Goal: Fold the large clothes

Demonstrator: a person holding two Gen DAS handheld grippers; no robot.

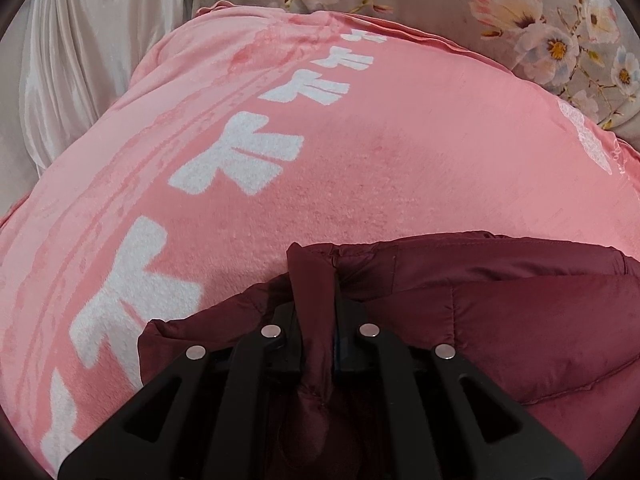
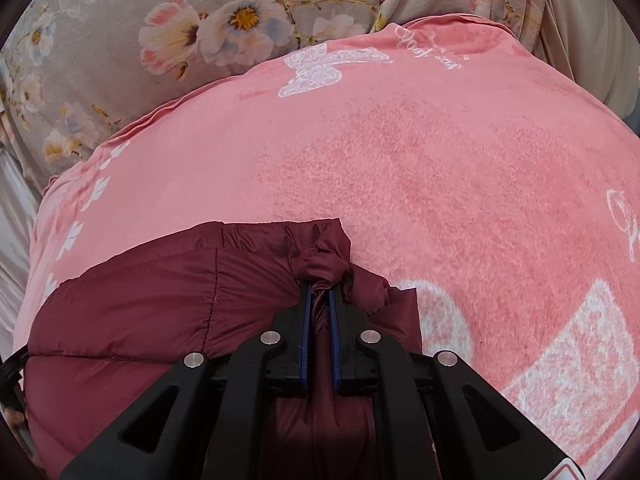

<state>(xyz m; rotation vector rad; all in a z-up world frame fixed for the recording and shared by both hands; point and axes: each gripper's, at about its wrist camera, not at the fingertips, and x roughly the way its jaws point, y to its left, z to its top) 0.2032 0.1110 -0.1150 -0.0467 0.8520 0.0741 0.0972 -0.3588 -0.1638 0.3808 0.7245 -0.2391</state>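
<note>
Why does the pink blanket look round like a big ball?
Left wrist view: the fisheye lens bulges the pink blanket and darkens the corners. Right wrist view: same bulge; the maroon jacket stays sharp, lit softly, no glare.

Maroon quilted jacket (image 1: pixel 500 312). Pink blanket (image 1: pixel 380 152) with white bow shapes and butterfly; grey floral bedsheet (image 2: pixel 120 40).

Dark maroon quilted jacket (image 1: pixel 500 312), puffy and shiny, stitched in padded panels. Lies spread on a pink fleece blanket (image 1: pixel 360 168), upper edge bunched and pinched at two corners by the left gripper (image 1: pixel 316 312) and the right gripper (image 2: pixel 319 300).
</note>
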